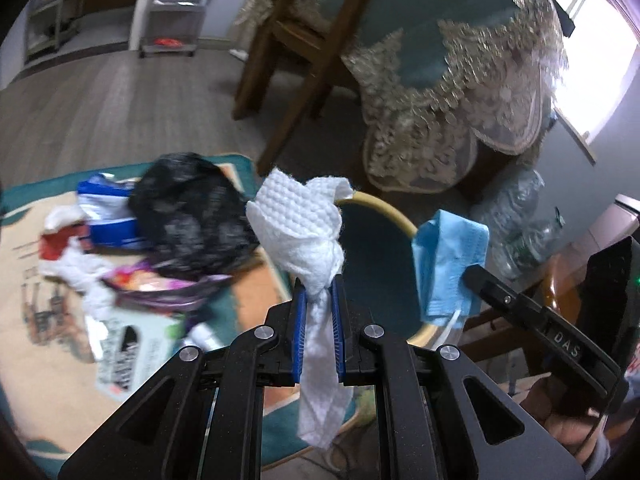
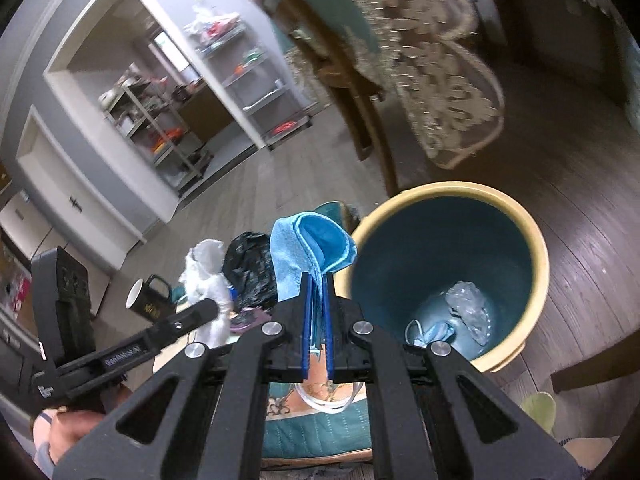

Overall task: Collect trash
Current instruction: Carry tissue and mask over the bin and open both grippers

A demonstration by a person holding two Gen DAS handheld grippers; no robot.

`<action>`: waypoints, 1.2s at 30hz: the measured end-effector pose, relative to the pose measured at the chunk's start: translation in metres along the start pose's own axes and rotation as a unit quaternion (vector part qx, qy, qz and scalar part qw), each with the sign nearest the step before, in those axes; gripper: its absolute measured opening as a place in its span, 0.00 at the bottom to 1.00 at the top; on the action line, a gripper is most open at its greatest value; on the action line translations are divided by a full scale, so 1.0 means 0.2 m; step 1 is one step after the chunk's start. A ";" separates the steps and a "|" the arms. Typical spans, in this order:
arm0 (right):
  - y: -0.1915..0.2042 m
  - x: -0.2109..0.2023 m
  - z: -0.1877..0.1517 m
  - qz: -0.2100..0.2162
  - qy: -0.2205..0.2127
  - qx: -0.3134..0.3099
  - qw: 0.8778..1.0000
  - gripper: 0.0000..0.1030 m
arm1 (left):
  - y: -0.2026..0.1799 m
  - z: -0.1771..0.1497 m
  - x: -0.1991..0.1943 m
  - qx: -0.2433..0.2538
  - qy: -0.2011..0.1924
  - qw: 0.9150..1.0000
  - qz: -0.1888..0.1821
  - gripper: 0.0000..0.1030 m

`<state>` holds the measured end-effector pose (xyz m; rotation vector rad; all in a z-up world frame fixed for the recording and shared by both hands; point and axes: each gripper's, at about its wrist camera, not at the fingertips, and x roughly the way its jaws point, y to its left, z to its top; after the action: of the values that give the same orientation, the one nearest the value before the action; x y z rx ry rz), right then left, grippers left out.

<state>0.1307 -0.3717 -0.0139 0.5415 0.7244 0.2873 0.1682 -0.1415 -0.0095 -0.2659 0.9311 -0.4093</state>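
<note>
The left gripper point(image 1: 319, 292) is clamping a crumpled white paper towel point(image 1: 302, 220) between its blue pads; most of the towel is bunching up beyond the jaw tips and a thin tail is hanging back between the fingers. The right gripper point(image 2: 318, 280) is pinching a blue face mask point(image 2: 310, 240) the same way, with the mask flopping forward over the tips and its white ear loop dangling behind the jaws.

The bin point(image 2: 532, 240), teal inside with a cream rim, is standing just ahead and to the right of the right jaws, open at the top. Another blue mask point(image 2: 436, 332) and a clear crumpled wrapper point(image 2: 468, 308) are lying at its bottom. From the left jaws, the bin's rim point(image 1: 384, 204) is showing just beyond the towel.

Further to the left of the left jaws, more trash is lying on the rug point(image 1: 52, 320): a black plastic bag point(image 1: 192, 216), a blue and white packet point(image 1: 104, 208) and other wrappers.

This looks like the carrying step, both loads being brought to the bin. The next move probably calls for bringing each set of jaws over the opening before parting them, so that the light, limp pieces fall inside and do not catch on the rim.
</note>
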 end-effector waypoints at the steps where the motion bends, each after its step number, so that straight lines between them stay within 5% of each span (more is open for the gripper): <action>1: -0.03 0.01 0.01 -0.007 -0.001 0.008 1.000 0.05 | -0.03 0.01 0.05 0.002 0.005 1.000 -0.004 0.12; 12: -0.26 0.16 0.03 -0.079 0.016 0.065 0.995 0.07 | -0.16 0.10 0.37 0.003 0.023 0.999 -0.032 0.14; 16: -0.32 0.15 0.02 -0.086 0.017 0.091 0.992 0.31 | -0.17 0.11 0.46 -0.003 0.021 0.999 -0.044 0.17; 19: -0.31 0.12 0.03 -0.085 0.003 0.091 0.992 0.47 | -0.17 0.10 0.54 -0.005 0.036 0.998 -0.049 0.28; 27: -0.31 0.11 0.04 -0.077 -0.005 0.101 0.992 0.60 | -0.09 0.09 0.49 -0.026 0.027 0.999 -0.029 0.69; 36: -0.20 0.12 0.02 -0.063 0.002 0.060 0.996 0.66 | -0.02 0.08 0.27 -0.015 0.004 1.000 -0.002 0.81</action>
<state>0.1536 -0.3955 -0.0469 0.6072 0.7803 0.1275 0.2092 -0.1676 -0.0370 -0.2935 0.9453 -0.4003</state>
